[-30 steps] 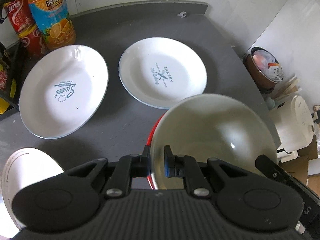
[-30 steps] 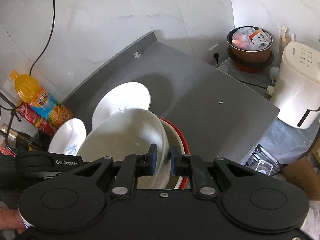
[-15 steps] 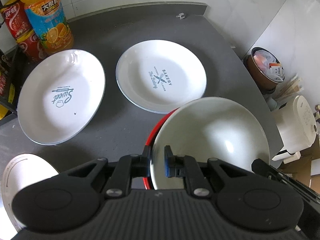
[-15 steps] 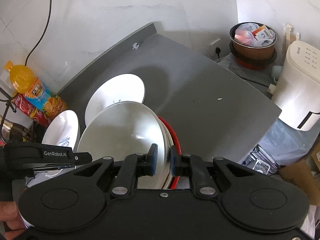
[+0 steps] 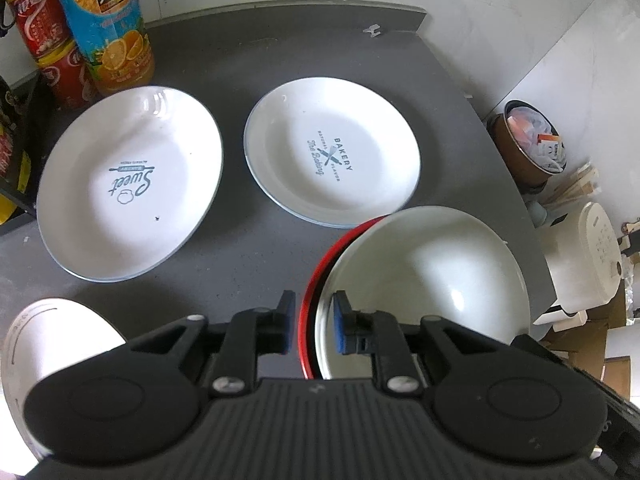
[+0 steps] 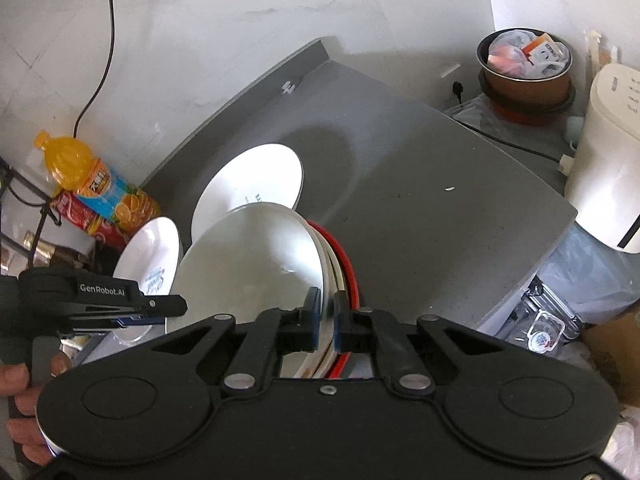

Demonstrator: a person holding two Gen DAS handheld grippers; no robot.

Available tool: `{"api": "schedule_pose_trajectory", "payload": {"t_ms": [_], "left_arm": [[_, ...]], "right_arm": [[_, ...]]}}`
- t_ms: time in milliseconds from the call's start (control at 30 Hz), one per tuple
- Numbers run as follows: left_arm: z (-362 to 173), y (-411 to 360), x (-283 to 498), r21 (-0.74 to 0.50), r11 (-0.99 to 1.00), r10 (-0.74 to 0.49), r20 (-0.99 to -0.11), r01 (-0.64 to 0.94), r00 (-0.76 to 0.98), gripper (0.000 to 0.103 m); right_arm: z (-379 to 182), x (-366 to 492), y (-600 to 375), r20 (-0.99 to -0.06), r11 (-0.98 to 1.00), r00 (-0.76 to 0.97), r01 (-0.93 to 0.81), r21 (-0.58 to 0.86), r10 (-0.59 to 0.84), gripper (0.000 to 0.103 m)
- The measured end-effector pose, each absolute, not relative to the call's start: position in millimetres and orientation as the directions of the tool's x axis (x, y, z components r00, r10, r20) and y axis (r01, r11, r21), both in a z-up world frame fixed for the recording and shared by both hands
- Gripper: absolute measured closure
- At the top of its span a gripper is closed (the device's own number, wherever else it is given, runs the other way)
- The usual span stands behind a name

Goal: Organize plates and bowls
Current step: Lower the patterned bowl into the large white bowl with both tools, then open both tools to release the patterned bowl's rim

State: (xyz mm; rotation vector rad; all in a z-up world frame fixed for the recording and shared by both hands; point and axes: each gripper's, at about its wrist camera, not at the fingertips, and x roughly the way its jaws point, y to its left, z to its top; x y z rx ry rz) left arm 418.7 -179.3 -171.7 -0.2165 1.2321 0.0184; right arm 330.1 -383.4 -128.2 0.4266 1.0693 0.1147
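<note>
Two grippers of mine meet at one stack of bowls near the counter's point(image 5: 248, 60) front right corner: a white bowl point(image 5: 424, 280) nested in another pale bowl, both inside a red-rimmed bowl point(image 5: 310, 280). My left gripper point(image 5: 310, 322) straddles the stack's left rim, one pad outside the red edge and the other inside the white bowl; its jaws are opening, and both pads stand clear of the rims with a gap on each side. My right gripper point(image 6: 327, 316) is on the stack's opposite rim, seen in the right wrist view, and there the pads are clamped tight on the white bowl's edge point(image 6: 256, 264), with the cream and red rims point(image 6: 348, 268) just outside the right pad. Both grippers point steeply down at the counter. In the right wrist view my left gripper point(image 6: 152, 310) reaches in from the left, level with the bowl's rim, with my left hand point(image 6: 24, 392) wrapped around its handle at the picture's lower left. Beyond the stack lie two white plates, the "Bakery" plate point(image 5: 332, 152) just behind it and the "Sweet" plate point(image 5: 130, 184) further left, apart from each other. Another white dish point(image 5: 52, 356) sits at the near left, partly under my left gripper's body. An orange juice bottle point(image 5: 110, 28) and red cans point(image 5: 48, 44) stand at the counter's back left.
</note>
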Motion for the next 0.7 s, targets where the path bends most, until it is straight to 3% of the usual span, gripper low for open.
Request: {"api": "schedule_pose_trajectory", "payload": {"t_ms": [167,267,333,400,433,567,700], "left_arm": [[-170,-179,420,-0.151,0.976,-0.093,-0.939,-0.155,0.331,0.082],[-166,-182,420,-0.145,0.976,-0.083,-0.938,-0.164,0.336,0.079],[-161,-183,420,-0.152,0.974,-0.086,-0.934,-0.167,0.346,0.076],[-154,-183,419,-0.162,0.972,-0.091,-0.925,-0.168,0.368,0.073],[-148,-183,418,-0.163,0.971,-0.084,-0.916,-0.173,0.393,0.072],[-127,-179,412,-0.135,0.973,-0.027,-0.874,-0.188,0.485,0.048],[-112,-171,412,-0.065,0.971,0.061,-0.862,-0.228,0.504,0.032]], "right_arm": [[-130,342,-390,-0.836,0.900,0.426,0.104,0.424,0.346,0.096],[-122,344,-394,-0.820,0.887,0.431,0.086,0.453,0.377,0.090],[-112,346,-394,-0.804,0.889,0.450,0.046,0.455,0.388,0.080],[-104,347,-393,-0.792,0.893,0.469,0.015,0.450,0.391,0.054],[-100,348,-392,-0.787,0.897,0.479,-0.001,0.442,0.389,0.050],[-92,357,-386,-0.772,0.909,0.507,-0.062,0.412,0.384,0.047],[-85,362,-383,-0.754,0.906,0.525,-0.084,0.416,0.395,0.033]]}}
